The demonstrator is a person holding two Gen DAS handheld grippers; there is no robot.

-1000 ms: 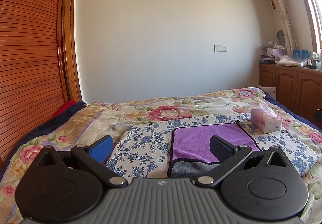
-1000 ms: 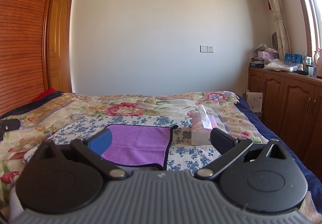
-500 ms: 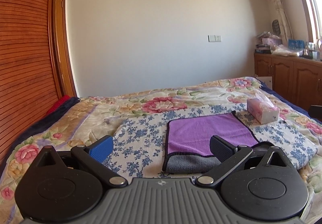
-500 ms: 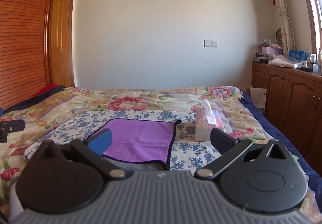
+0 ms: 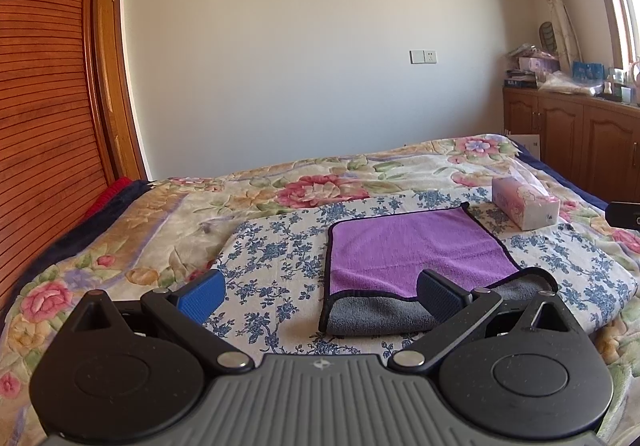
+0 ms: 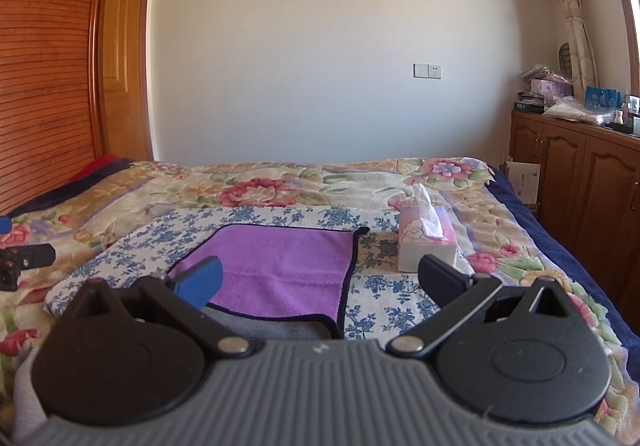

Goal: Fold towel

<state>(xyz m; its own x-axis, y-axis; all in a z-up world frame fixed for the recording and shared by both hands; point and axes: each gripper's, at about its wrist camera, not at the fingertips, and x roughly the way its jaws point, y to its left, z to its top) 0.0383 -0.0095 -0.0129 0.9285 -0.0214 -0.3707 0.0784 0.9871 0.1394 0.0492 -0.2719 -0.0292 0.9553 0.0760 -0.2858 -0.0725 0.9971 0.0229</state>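
Nearest the cameras, both claws are seen spread wide with nothing held: the left gripper (image 5: 318,292) is poised above the blue-flowered cloth (image 5: 276,258) just short of the towel's near left corner, and the right gripper (image 6: 318,280) is held over the towel's near right part, no contact being shown. Just beyond, the towel (image 5: 412,250) is laid flat on that cloth, atop the floral bedspread (image 5: 312,181). One fold is judged to be already made: the purple layer is seen lying over a grey layer, a grey strip being left uncovered along the near edge (image 6: 276,326). Further folds are judged to remain. The long axis is judged to run left to right across the bed, though this is hard to settle through the fisheye. Farther right, a tissue box (image 6: 426,246) is set near the towel's far right corner.
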